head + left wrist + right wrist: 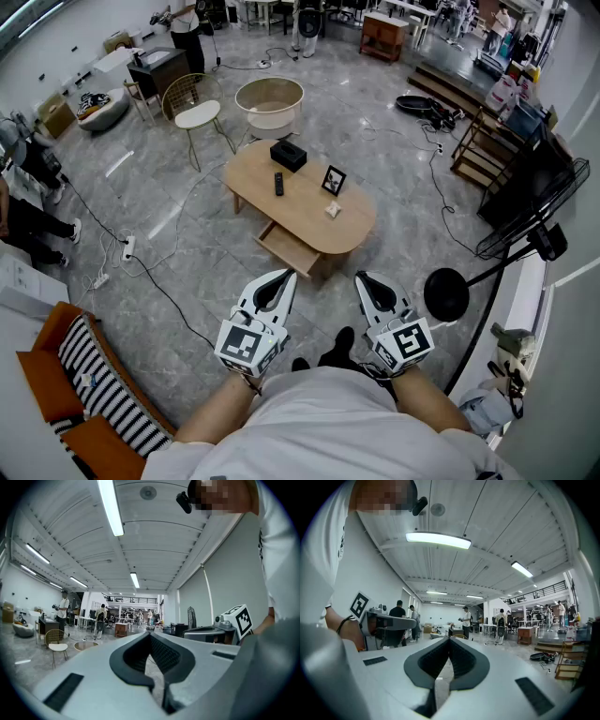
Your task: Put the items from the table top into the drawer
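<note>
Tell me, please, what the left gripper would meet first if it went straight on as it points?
Probably nothing near: the left gripper is held level, short of the low wooden table, and its own view shows open room beyond the shut tongs. It would likely pass over the table.

No words, brand names or numbers can be read anywhere. The only signs are black-and-white square code markers on the left white cube [246, 345] of the left gripper [288, 276] and on the right white cube [410, 343] of the right gripper [362, 277]. They show block patterns, not letters. Dark print on the person's white shirt [260, 550] is too distorted to read.
</note>
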